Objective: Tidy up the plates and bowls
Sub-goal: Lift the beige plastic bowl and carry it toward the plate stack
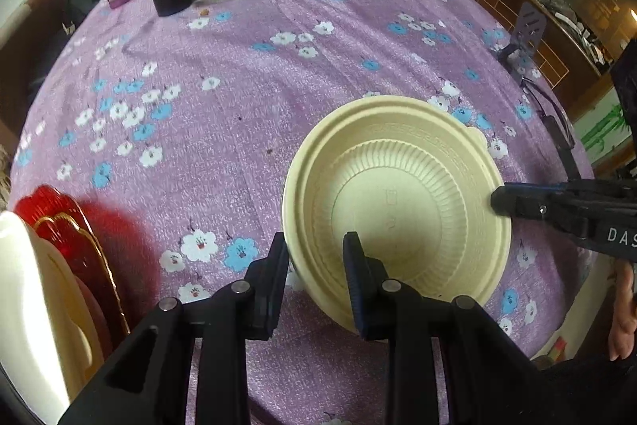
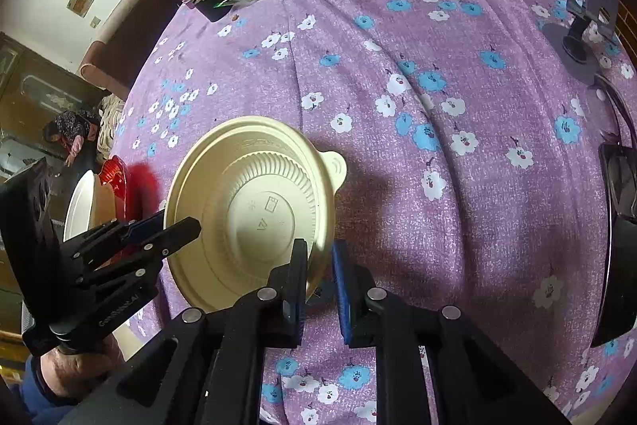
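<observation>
Between two grippers, one bowl (image 1: 398, 202)

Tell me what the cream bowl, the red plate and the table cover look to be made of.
Cream bowl: looks like thin moulded plastic or pulp, matte, with pressed ribs and embossed marks on its base. Red plate: translucent glossy red, probably glass or clear plastic; it throws a red glow on the cloth and has a gold rim. Table cover: woven fabric, purple floral print, creased.
</observation>
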The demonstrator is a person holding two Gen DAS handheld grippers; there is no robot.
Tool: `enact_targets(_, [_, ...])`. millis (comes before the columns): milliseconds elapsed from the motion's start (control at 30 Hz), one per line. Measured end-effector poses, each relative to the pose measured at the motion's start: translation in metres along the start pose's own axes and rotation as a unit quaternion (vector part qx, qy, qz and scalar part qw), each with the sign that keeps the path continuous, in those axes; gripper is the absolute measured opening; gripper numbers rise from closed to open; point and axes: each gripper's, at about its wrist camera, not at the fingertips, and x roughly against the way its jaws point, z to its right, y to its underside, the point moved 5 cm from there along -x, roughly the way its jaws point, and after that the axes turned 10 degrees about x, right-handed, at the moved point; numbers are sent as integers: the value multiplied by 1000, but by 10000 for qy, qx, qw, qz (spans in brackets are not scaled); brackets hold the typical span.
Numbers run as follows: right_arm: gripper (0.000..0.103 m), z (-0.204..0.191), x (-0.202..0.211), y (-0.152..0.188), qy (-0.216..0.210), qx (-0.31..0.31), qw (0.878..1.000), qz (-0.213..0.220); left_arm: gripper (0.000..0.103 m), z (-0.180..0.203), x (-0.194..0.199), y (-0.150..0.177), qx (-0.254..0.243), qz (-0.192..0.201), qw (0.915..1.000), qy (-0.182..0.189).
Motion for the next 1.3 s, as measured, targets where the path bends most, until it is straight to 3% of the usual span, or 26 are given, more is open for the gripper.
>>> enact_targets(200, [15,-7,6,-1,42,65,9999,150,26,0,21,-7,-188,469,9986,-151])
enact_targets(700, [15,-34,26,-4,-30,253,9985,476,26,-7,59,-5,-413,1122,9916,-494])
enact_targets(1300, [15,-62,36,-12,-101,462,9969,622,26,-22,85,-2,-406,1463,9857,-724])
